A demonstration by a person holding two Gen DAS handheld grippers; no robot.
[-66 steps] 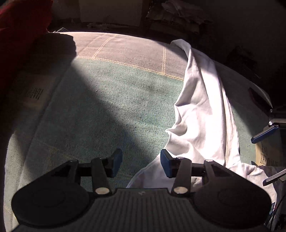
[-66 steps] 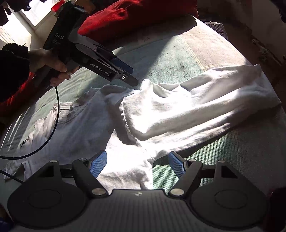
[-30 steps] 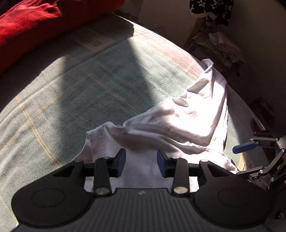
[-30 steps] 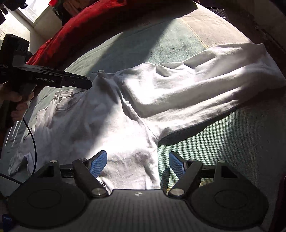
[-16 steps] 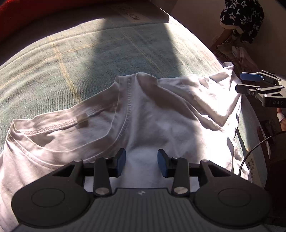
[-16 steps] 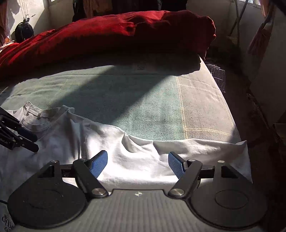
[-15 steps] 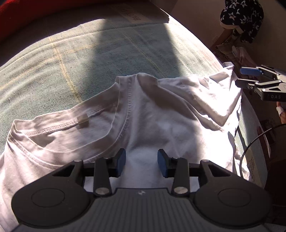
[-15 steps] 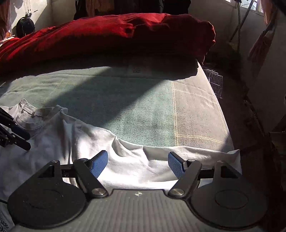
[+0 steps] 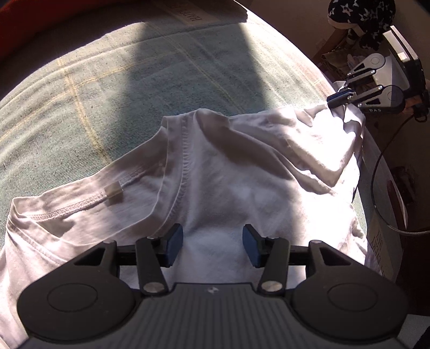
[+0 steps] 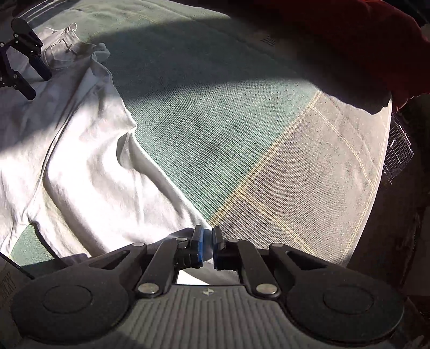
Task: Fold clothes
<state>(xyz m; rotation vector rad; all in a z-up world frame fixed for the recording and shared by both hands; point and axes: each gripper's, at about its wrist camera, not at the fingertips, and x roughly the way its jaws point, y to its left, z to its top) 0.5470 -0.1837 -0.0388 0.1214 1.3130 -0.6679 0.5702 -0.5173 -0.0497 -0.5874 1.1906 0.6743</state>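
The right gripper (image 10: 207, 241) had its jaws pinched on the white T-shirt's (image 9: 242, 171) hem, hiding it; the left gripper (image 9: 212, 243) hovered, jaws apart, lower centre.

white T-shirt (image 9: 242, 174), green checked blanket (image 10: 215, 120), red duvet (image 10: 349, 40)

We lose the shirt (image 9: 228, 182) past the left wrist picture's left edge and under the left gripper (image 9: 212, 243) body. We cannot read the printed label (image 9: 192, 17) at the far edge. The red blanket (image 10: 362, 35) runs off the top.
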